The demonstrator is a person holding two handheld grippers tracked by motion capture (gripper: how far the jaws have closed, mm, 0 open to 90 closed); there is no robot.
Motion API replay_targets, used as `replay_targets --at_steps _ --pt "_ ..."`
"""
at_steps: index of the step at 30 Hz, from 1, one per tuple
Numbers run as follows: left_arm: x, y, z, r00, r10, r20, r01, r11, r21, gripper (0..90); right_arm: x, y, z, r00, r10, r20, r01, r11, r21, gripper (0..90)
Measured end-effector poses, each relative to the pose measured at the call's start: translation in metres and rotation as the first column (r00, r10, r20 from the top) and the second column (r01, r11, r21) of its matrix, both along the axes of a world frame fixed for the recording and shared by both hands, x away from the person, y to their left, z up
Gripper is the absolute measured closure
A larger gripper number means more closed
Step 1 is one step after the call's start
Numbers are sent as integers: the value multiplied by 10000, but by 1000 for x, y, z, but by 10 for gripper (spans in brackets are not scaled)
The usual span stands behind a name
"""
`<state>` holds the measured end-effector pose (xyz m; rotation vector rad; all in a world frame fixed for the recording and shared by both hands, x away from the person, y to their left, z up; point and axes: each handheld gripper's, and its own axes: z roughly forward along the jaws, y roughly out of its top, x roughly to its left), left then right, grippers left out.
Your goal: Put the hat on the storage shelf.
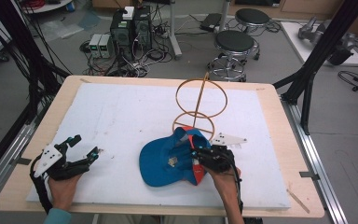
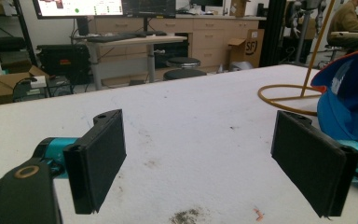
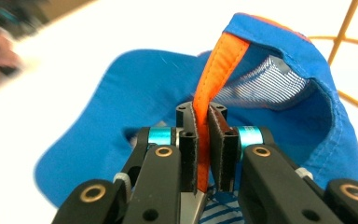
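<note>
Your right tongs pinch the orange fabric rim of the blue cap, lying mid-tabletop w/ mesh lining, beside wire-ring stand. Left tongs: flat black pads, wide apart.

Cap bright blue, with an orange strip along its inner edge, orange patch at the back, grey-white mesh lining with fine stripes, small pale logo on the front. Wire stand golden yellow-brown, rings and post alike. Bench light wood at the rim, covered by a white sheet with small dark smudges and one tiny orange fleck. Left gripper black with teal joints, brass-coloured pivots and a pale grey plate; fingers matte black. Right gripper black, teal bands, brass pivots, dark brown pad faces. Sleeve teal. Stools beyond the bench black with chrome.
</note>
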<state>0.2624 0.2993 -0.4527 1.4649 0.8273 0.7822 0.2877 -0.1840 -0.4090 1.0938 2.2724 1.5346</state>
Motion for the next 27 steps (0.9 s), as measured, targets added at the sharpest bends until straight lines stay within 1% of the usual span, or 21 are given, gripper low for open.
replay_targets --at_steps 2,4,5,6,7,10,12,13,16,18,19,20,24,26,27 --pt "0 0 0 10000 8 -7 -8 10000 6 180 -3 -3 3 9995 61 312 -68 9997 213 839" --pt "0 0 0 10000 3 1 -3 10000 -8 180 -6 -7 6 9982 86 594 -118 9985 539 840" --pt "0 0 0 10000 2 -1 -2 10000 3 180 -8 -9 8 9973 40 732 -86 9980 627 841" --pt "0 -1 0 10000 16 2 -16 10000 -3 180 -8 -9 8 9973 40 732 -86 9980 627 841" --pt "0 -1 0 10000 12 8 -12 10000 1 180 -9 -10 9 9963 -5 856 -55 9976 696 841" --pt "0 -1 0 10000 16 12 -16 10000 4 180 -13 -14 11 9928 -109 1191 0 9958 912 842" --pt "0 -1 0 10000 17 10 -17 10000 1 180 -16 -17 14 9878 -134 1554 -52 9930 1184 842" --pt "0 -1 0 10000 18 10 -18 10000 3 180 -16 -17 14 9878 -134 1554 -52 9930 1184 842" --pt "0 -1 0 10000 23 12 -23 10000 -2 180 -20 -22 17 9854 -177 1693 -65 9900 1409 842" --pt "0 -1 0 10000 9 10 -9 10000 12 180 -22 -26 20 9847 -164 1734 -129 9860 1660 843" --pt "0 -1 0 10000 19 0 -19 10000 -15 180 -24 -30 22 9834 -279 1792 -52 9833 1819 843" --pt "0 -1 0 10000 19 0 -19 10000 -15 180 -24 -30 22 9834 -279 1792 -52 9833 1819 843" --pt "0 -1 0 10000 21 11 -21 10000 4 180 -30 -37 28 9756 -506 2135 42 9772 2125 844" --pt "0 -1 0 10000 16 3 -16 10000 6 180 -32 -38 30 9739 -548 2201 37 9740 2264 845" --pt "0 -1 0 10000 18 8 -18 10000 9 180 -32 -38 30 9739 -548 2201 37 9740 2264 845"
